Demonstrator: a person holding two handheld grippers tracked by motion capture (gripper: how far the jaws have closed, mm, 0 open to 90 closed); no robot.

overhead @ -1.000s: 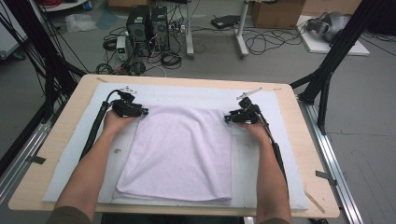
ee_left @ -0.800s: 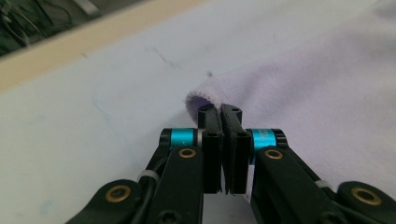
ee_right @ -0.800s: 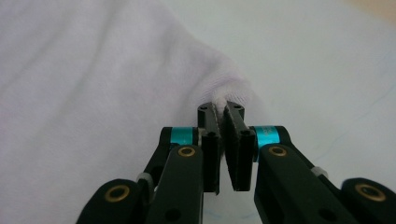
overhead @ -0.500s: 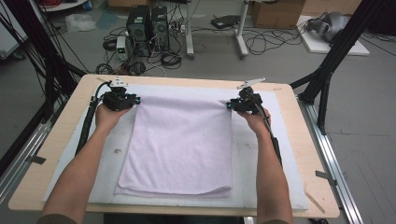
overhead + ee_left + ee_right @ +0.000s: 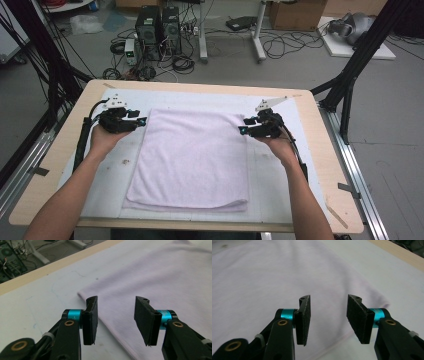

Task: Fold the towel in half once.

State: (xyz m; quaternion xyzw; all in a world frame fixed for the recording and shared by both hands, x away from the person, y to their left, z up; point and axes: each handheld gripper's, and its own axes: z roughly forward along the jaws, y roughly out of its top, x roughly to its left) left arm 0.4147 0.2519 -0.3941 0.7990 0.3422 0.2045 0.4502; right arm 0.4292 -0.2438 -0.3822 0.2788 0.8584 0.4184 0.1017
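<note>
At far left of the high view, dark metal frame legs (image 5: 47, 75) beside the pale wooden desk (image 5: 327, 165), topped with a white rectangular mat (image 5: 65, 170). On the mat's left part, the left gripper (image 5: 142, 120) held in the person's left hand (image 5: 105, 140), a black cable trailing back along the forearm, a grey three-cornered plate on top. Jaws spread apart with nothing between them, tips just at the far left corner of the folded pale lilac cloth (image 5: 192, 157). In the left gripper view, the left gripper (image 5: 116, 312) poised just above that corner's edge, the cloth (image 5: 160, 277) stretching away to the right, bare mat (image 5: 37, 307) to the left; contact with the fabric impossible to tell. Flat in the middle of the mat, the cloth as a neat rectangle, thicker doubled edge along the near side, a few small brown stains on the mat just left of it. At the far right corner, the right gripper (image 5: 241, 131) in the right hand (image 5: 280, 147), likewise gaping wide and holding nothing, tips at the cloth's edge. In the right gripper view, the right gripper (image 5: 328, 312) over the cloth (image 5: 262, 277), the corner just right of the jaws. Beyond the desk, on the grey floor, black computer towers (image 5: 157, 25) and tangled cables.
</note>
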